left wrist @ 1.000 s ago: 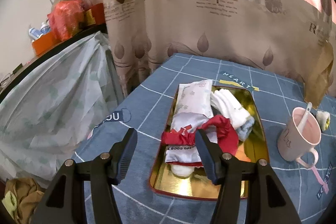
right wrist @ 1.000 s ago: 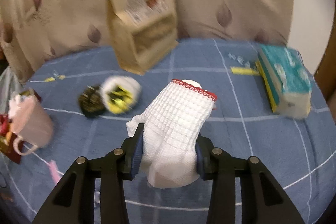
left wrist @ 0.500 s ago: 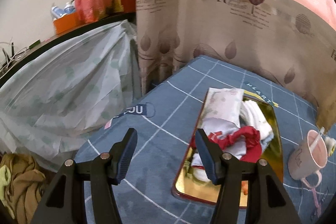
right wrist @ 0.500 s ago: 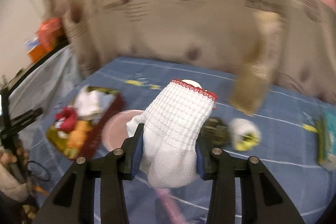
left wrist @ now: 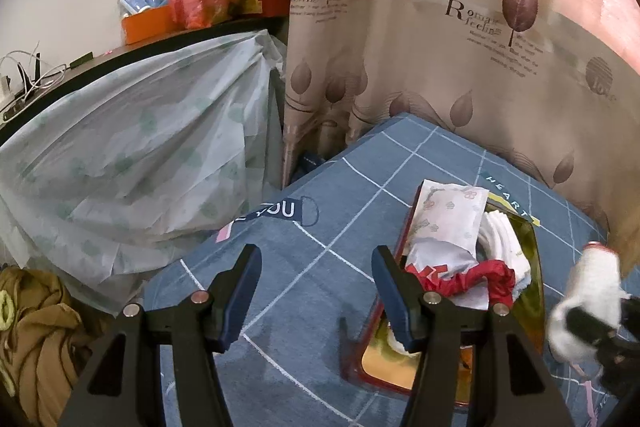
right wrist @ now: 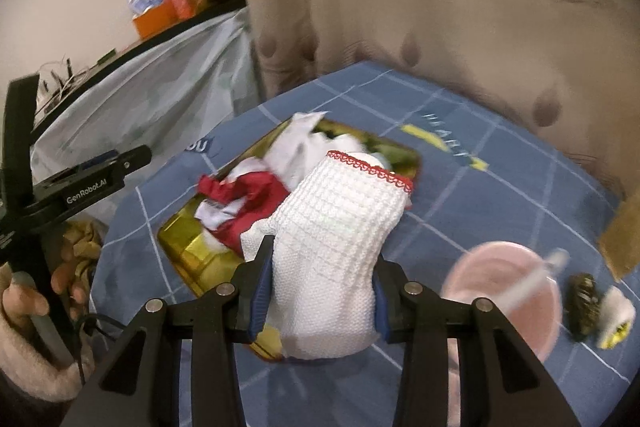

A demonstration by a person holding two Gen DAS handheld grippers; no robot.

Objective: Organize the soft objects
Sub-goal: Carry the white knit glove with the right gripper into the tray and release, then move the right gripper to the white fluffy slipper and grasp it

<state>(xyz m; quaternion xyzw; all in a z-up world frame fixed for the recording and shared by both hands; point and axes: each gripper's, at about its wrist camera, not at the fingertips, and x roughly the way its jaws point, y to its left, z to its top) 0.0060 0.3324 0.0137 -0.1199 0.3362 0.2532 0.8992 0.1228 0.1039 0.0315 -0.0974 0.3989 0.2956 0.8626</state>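
Note:
My right gripper (right wrist: 322, 283) is shut on a white knitted sock with a red lace cuff (right wrist: 340, 223), held in the air over the near end of the gold tray (right wrist: 188, 243). Red and white cloths (right wrist: 256, 195) are piled in that tray. In the left wrist view the same tray (left wrist: 534, 267) lies to the right with a floral packet (left wrist: 448, 215), white socks (left wrist: 504, 243) and a red cloth (left wrist: 476, 281); the sock (left wrist: 588, 299) enters at the right edge. My left gripper (left wrist: 316, 291) hangs open and empty over the blue checked tablecloth (left wrist: 320, 227), left of the tray.
A pink mug with a spoon (right wrist: 504, 287) stands right of the tray, with a dark clip and a small white roll (right wrist: 600, 307) beyond it. Behind the table hangs a leaf-print curtain (left wrist: 440, 27); a plastic-covered shelf (left wrist: 140, 147) stands to the left.
My right gripper swept left across the table with the sock, from near the tissue pack to over the tray. The left gripper drifted left, away from the tray.

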